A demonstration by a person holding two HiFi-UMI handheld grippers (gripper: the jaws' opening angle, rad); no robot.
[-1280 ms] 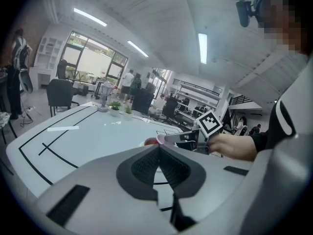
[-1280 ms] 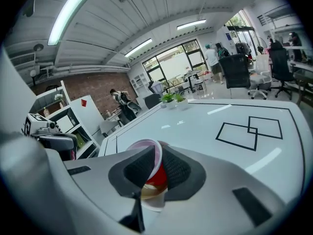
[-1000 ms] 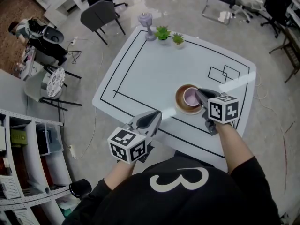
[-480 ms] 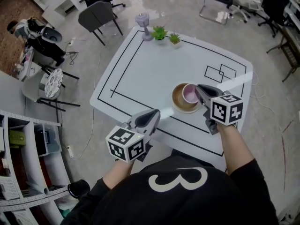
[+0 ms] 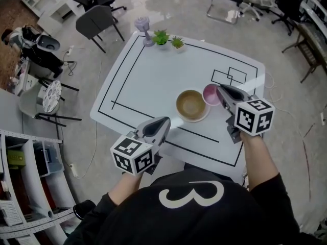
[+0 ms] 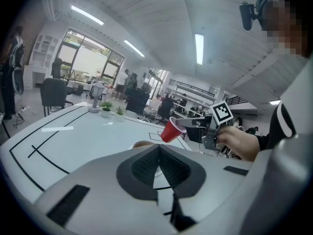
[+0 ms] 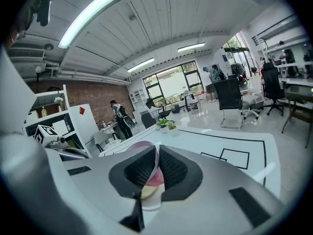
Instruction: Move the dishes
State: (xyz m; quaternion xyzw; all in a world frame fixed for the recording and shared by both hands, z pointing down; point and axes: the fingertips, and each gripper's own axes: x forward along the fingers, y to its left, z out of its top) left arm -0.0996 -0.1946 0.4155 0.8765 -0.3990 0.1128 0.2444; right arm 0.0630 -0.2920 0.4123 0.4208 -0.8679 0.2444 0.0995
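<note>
A brown bowl [image 5: 191,105] sits on the white table [image 5: 148,75] near its front right. My right gripper [image 5: 220,92] is shut on the rim of a red cup [image 5: 210,94], held just right of the bowl and above the table. The left gripper view shows the cup [image 6: 170,130] tilted in the air, clear of the bowl [image 6: 142,144]. In the right gripper view the jaws [image 7: 157,153] pinch the cup's wall [image 7: 152,179], with the bowl [image 7: 147,191] below. My left gripper [image 5: 164,122] is shut on nothing at the table's front edge.
Two small potted plants [image 5: 161,37] [image 5: 177,42] and a purple stand [image 5: 142,24] sit at the table's far edge. Black lines and two small rectangles [image 5: 229,76] mark the tabletop. Chairs [image 5: 96,20] stand beyond the table, shelving [image 5: 25,188] at the left.
The right gripper has lifted the red cup out of the brown bowl and carried it right. The left gripper has stayed shut near the front edge.
</note>
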